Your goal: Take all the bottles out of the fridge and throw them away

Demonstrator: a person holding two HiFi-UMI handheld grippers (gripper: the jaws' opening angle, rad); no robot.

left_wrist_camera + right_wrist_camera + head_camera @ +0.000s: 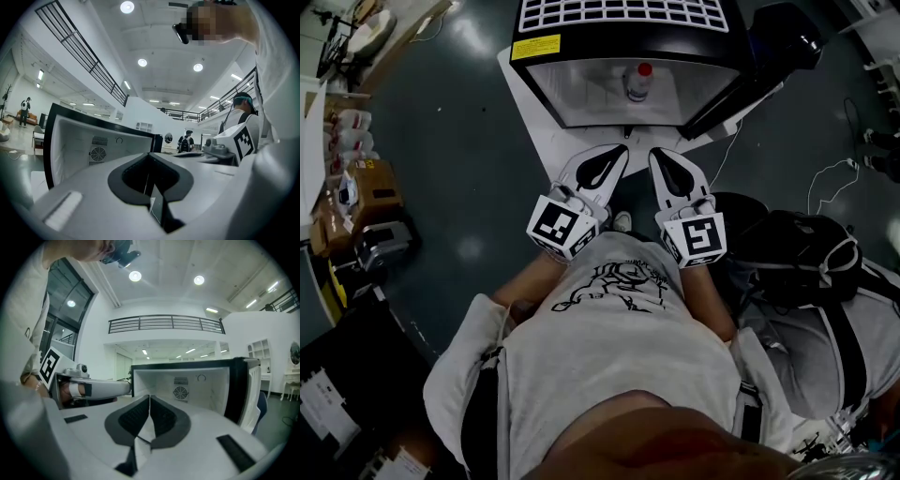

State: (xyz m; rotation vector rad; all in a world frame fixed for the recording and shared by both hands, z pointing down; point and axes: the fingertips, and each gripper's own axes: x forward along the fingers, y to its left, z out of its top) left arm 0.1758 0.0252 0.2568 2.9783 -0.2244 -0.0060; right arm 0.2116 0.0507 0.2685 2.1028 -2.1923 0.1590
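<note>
A small black fridge [581, 98] stands open on a white floor mat, its door [741, 89] swung out to the right. Inside it stands one clear bottle with a red cap [638, 82]. My left gripper [622, 149] and right gripper [657, 153] are side by side just in front of the fridge opening, both shut with nothing between the jaws. In the left gripper view the left gripper [149, 155] points past the fridge's white interior [79, 145]. In the right gripper view the right gripper [149, 397] faces the fridge's back wall [197, 387]; the bottle is hidden there.
A black bag [797, 253] lies on the floor at the right, beside a white cable [832, 178]. Boxes and clutter [366, 183] line the left side. The dark floor spreads left of the mat. People stand far off in the left gripper view [186, 142].
</note>
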